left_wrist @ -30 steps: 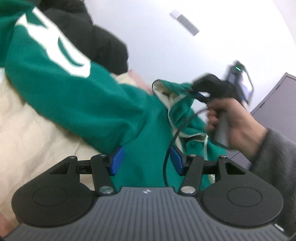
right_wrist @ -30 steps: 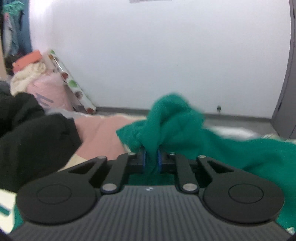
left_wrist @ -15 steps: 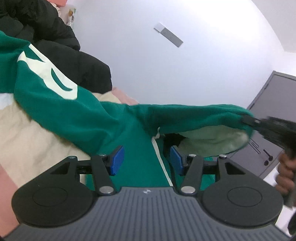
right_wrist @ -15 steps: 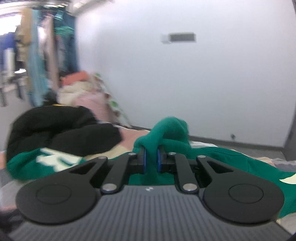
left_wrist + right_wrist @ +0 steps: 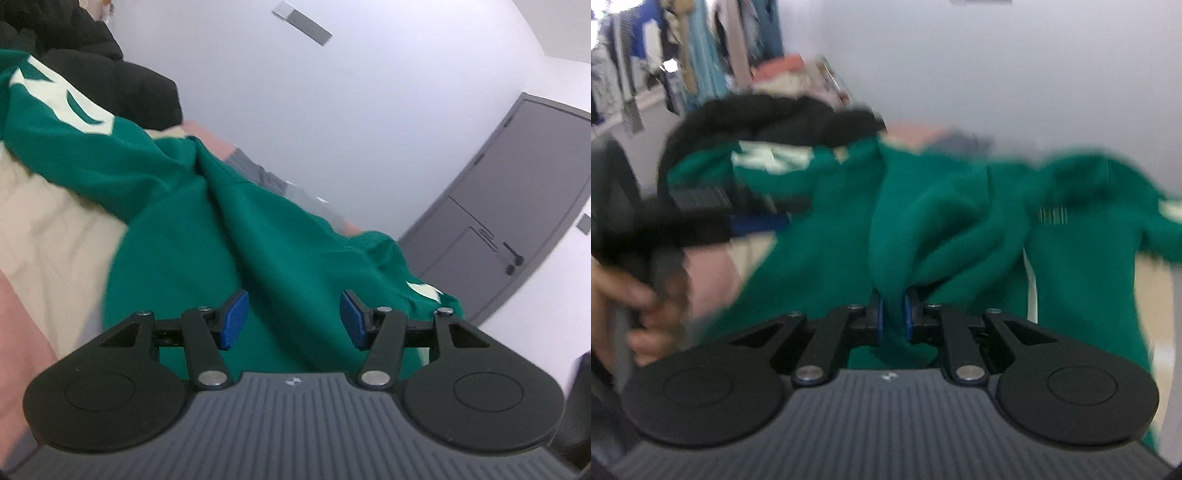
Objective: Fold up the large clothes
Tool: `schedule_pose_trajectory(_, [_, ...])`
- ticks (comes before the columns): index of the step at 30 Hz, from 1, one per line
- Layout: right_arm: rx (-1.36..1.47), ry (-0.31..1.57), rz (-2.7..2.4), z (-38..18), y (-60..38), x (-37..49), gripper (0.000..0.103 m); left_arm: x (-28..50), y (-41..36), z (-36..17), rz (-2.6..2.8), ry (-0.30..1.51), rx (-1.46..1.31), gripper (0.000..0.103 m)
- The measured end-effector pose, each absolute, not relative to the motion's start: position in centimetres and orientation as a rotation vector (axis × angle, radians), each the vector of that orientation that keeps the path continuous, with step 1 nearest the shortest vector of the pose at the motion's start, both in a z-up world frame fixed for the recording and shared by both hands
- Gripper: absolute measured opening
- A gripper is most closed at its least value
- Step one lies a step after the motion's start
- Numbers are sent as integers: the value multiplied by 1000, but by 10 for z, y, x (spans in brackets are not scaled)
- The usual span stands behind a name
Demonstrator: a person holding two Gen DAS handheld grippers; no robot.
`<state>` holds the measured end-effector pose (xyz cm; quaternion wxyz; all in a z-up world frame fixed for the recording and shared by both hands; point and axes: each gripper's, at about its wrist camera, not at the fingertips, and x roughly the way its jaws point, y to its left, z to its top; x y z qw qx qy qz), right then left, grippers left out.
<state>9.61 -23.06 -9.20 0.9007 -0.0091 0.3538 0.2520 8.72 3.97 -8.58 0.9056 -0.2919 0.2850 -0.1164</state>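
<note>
A large green sweatshirt (image 5: 229, 236) with cream lettering lies spread over a beige and pink bed cover (image 5: 48, 229). My left gripper (image 5: 291, 319) is open, its blue pads wide apart just above the green fabric, holding nothing. My right gripper (image 5: 892, 319) is shut on a bunched fold of the green sweatshirt (image 5: 923, 221). In the blurred right wrist view the left gripper (image 5: 757, 221) shows at the left, held in a hand over the garment.
A black garment (image 5: 110, 74) lies heaped behind the sweatshirt and also shows in the right wrist view (image 5: 768, 118). A grey door (image 5: 517, 214) stands at the right of a white wall. Hanging clothes (image 5: 683, 55) fill the far left.
My right gripper has pulled its fold of the sweatshirt across and down, and the garment now lies flatter. The right gripper has left the left wrist view. My left gripper stays open.
</note>
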Motion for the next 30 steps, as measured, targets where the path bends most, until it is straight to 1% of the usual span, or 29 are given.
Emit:
schedule_pose_trajectory(3, [52,812,471,-118,-241,93,14,82,31,-86,-251,604,-582,61])
schedule_pose_trajectory(6, [142,802,465,-112,-254,96,16,85,28,-89,-247,627,-601,61])
schedule_pose_trajectory(7, [172,803,469,-109,-257,96,20,87,28,-90,-248,630,-609,61])
schedule_pose_trajectory(9, [245,801,481,-105,-267,94,28,90,27,-91,-253,638,-629,61])
schedule_pose_trajectory(11, [308,773,482,-103,-273,89,58,97,26,-96,-244,658,-674,61])
schedule_pose_trajectory(12, [342,751,472,-101,-278,86,61,102,25,-100,-239,670,-703,61])
schedule_pose_trajectory(15, [480,699,426,-95,-300,89,60,114,20,-110,-219,703,-757,61])
schedule_pose_trajectory(17, [521,686,369,-96,-308,99,60,122,14,-116,-208,729,-736,61])
schedule_pose_trajectory(21, [531,732,279,-112,-310,137,59,142,10,-137,-206,810,-721,59])
schedule_pose_trajectory(24, [536,775,231,-130,-308,169,58,152,14,-148,-229,834,-743,59])
schedule_pose_trajectory(26, [547,793,208,-145,-306,183,53,160,18,-159,-238,854,-783,59])
schedule_pose_trajectory(28, [604,812,197,-160,-311,192,51,167,19,-171,-251,867,-832,59])
schedule_pose_trajectory(29, [633,823,195,-168,-313,196,46,169,19,-174,-260,867,-847,59])
schedule_pose_trajectory(30, [650,836,195,-175,-312,201,43,172,18,-177,-273,866,-857,58])
